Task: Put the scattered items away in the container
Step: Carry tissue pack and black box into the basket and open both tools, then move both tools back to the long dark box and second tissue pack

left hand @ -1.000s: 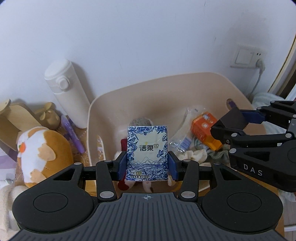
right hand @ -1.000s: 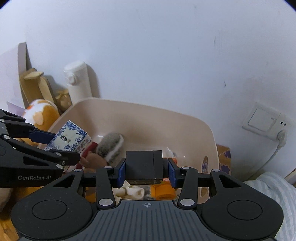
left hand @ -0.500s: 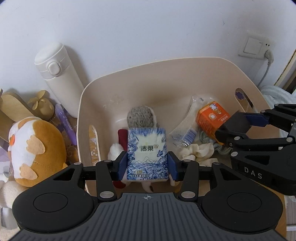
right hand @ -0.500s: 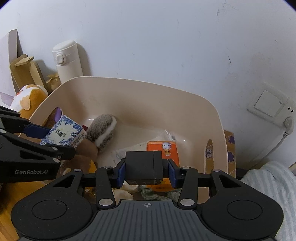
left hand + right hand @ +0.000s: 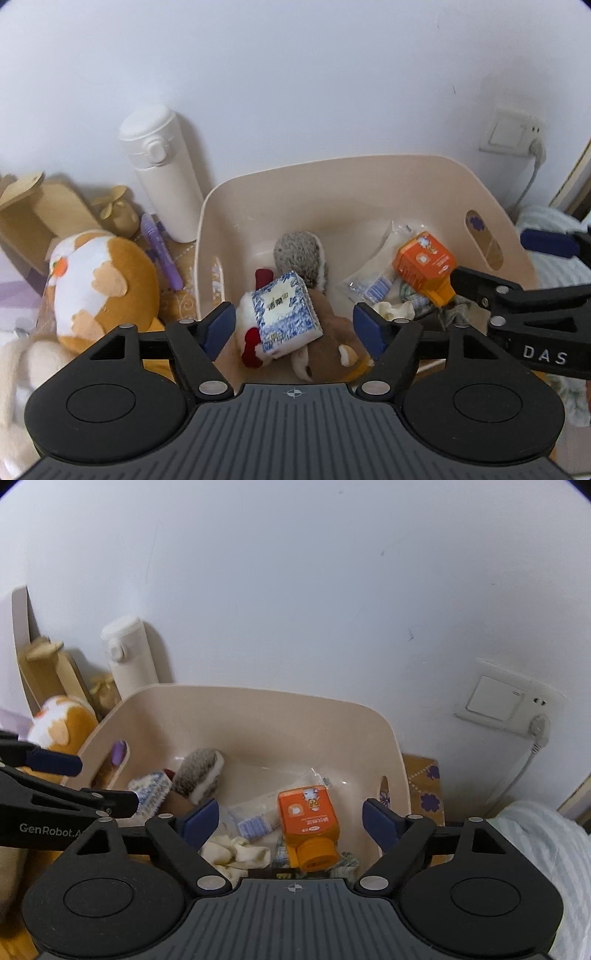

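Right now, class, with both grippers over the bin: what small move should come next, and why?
Probably lift the left gripper clear and swing it toward the purple pen. Its jaws are opening with the tissue pack lying free in the beige bin, while the pen lies outside beside the white bottle.

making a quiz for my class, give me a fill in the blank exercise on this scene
1. The blue and white tissue pack lies inside the beige ____.
2. The white flask stands ____ the bin, by the wall.
3. The bottle in the bin is ____ in colour.
4. Nothing is between the pads of the left tongs, whose jaws are ____.

Missing words: bin; outside; orange; opening
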`<state>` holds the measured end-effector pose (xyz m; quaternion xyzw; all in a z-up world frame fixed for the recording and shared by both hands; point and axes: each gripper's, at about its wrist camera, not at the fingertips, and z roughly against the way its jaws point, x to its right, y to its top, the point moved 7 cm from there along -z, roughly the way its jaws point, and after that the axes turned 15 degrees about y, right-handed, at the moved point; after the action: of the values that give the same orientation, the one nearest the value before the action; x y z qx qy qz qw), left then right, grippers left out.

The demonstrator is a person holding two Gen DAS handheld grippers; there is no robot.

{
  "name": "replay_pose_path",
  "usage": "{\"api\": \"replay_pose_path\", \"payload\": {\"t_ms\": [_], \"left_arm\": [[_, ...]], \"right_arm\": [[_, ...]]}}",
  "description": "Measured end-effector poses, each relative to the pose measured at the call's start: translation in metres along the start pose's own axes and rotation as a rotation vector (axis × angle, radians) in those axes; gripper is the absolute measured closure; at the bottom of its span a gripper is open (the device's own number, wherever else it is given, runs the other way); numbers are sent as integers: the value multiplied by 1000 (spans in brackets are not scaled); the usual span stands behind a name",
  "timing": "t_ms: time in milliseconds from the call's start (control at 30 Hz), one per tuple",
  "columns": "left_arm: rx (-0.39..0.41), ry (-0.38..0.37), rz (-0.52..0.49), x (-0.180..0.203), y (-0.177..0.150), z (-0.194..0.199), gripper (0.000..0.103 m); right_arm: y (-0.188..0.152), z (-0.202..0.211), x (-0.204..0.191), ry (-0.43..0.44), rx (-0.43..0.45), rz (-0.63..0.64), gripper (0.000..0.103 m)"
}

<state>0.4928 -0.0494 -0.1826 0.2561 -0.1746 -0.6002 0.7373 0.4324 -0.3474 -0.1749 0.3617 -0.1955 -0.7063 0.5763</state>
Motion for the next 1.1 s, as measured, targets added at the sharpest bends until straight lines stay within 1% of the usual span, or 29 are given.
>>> {"api": "replay_pose_path", "payload": {"t_ms": [67,133,333,433,567,733,867,1100], "left_arm": [[-14,-25,24,-4,-7,9,30],[-25,-38,39,-5,-16,17,30],[-39,-31,77,-12,-41,38,30],[-47,-19,85,-17,-55,46,30],[-74,-20,93,-20,-74,52,30],[-124,-28,69,-19,-109,55,30],[-181,-53,44,-12,-141,54,30],[-275,-104,-44,8,-197,52,30]], "right_arm": [[-3,8,-3,4,10,-11,10],[-7,14,-6,2,16,-15,9],[-26,33,-17,5,15,-24,8],[-37,42,-22,5,15,-32,5],[-54,54,-28,4,4,-35,5],[-80,63,-31,-5,-20,-59,4],[-101,67,-31,-13,-44,-88,4],[-128,69,-32,-22,-81,-110,4]]}}
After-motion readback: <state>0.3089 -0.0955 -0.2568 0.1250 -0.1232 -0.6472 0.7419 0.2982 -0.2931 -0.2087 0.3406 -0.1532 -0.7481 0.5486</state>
